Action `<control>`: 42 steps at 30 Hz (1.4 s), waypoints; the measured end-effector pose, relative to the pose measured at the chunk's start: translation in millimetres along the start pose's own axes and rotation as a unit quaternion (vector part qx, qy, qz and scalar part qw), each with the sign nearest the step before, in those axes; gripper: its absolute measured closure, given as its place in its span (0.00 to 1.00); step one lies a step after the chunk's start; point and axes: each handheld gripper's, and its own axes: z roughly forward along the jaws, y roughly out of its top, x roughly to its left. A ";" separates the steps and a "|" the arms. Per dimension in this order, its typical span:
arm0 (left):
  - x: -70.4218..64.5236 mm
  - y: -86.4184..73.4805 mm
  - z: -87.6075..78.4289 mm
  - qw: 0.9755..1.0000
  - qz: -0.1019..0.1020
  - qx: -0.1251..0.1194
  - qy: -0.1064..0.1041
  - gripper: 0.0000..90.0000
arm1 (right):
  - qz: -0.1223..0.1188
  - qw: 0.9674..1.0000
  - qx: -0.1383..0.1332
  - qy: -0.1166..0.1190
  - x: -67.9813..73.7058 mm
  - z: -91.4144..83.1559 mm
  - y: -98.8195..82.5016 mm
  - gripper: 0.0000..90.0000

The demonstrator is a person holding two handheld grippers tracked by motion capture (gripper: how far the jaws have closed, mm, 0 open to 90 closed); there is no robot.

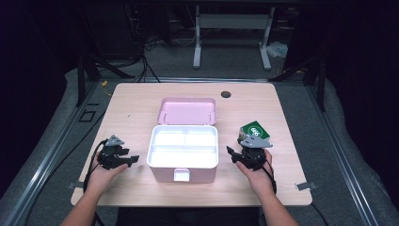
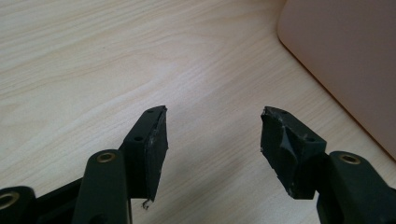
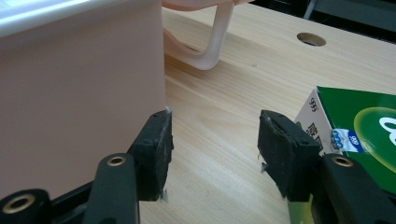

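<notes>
Pink storage box (image 1: 183, 153) sits lid-open mid counter (image 1: 141, 101), white divided tray inside, lid (image 1: 187, 110) tipped back behind it. Left tool (image 1: 133, 160) rests on the counter just left of the box, jaws spread wide with nothing between them, bare wood in the gap in the left gripper view; box wall (image 2: 345, 60) at its right. Right tool (image 1: 232, 154) rests just right of the box, jaws apart and empty, green-and-white carton (image 1: 254, 129) just beside its far jaw, apparently touching.

The green and white carton (image 3: 359, 126) bears the digits "99" beside small print too blurred to read
</notes>
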 end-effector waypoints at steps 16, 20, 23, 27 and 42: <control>-5.2 -2.1 -8.2 1.000 0.011 -0.021 -0.001 0.50 | 0.019 0.999 0.037 -0.012 3.1 4.5 2.4 0.34; -4.3 -1.4 -6.4 0.999 0.007 -0.024 -0.019 0.50 | 0.022 0.999 0.032 -0.021 1.4 5.2 4.8 0.27; -4.8 -1.1 -6.4 1.000 0.003 -0.018 -0.019 0.50 | 0.027 0.999 0.040 -0.013 -0.4 5.7 4.0 0.23; -5.9 -0.7 -9.2 1.000 0.009 -0.018 -0.011 0.52 | 0.016 0.999 0.039 -0.032 1.0 1.4 4.6 0.21; -11.9 7.5 -17.5 0.999 0.012 0.002 -0.041 0.60 | 0.055 0.997 0.063 -0.002 -3.1 1.4 4.4 0.49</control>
